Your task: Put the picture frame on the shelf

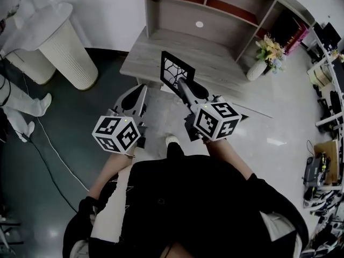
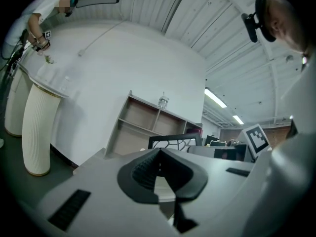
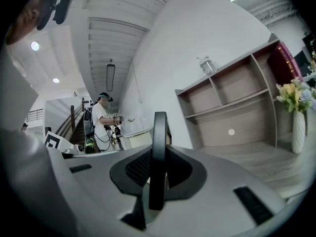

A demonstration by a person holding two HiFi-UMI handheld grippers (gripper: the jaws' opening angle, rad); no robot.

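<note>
While we stand facing the shelf [image 1: 215, 16], our right tool [image 1: 183, 85] is clamped on the picture frame [image 1: 176, 70]. We hold the black frame upright in the air by its lower part, and from the head view it sits over the front edge of the wooden bench [image 1: 209, 55] under the shelf compartments. In the right gripper view the frame [image 3: 159, 132] shows edge-on, pinched between the pads of that tool [image 3: 158, 168]. Our left tool [image 1: 143, 90] is beside it, to the left and apart from the frame; the left gripper view shows its jaws together with nothing between them [image 2: 159, 154]. A vase of flowers [image 1: 267, 55] stands by the bench's right end, and a white ribbed pedestal [image 1: 67, 47] stands well to the left.
</note>
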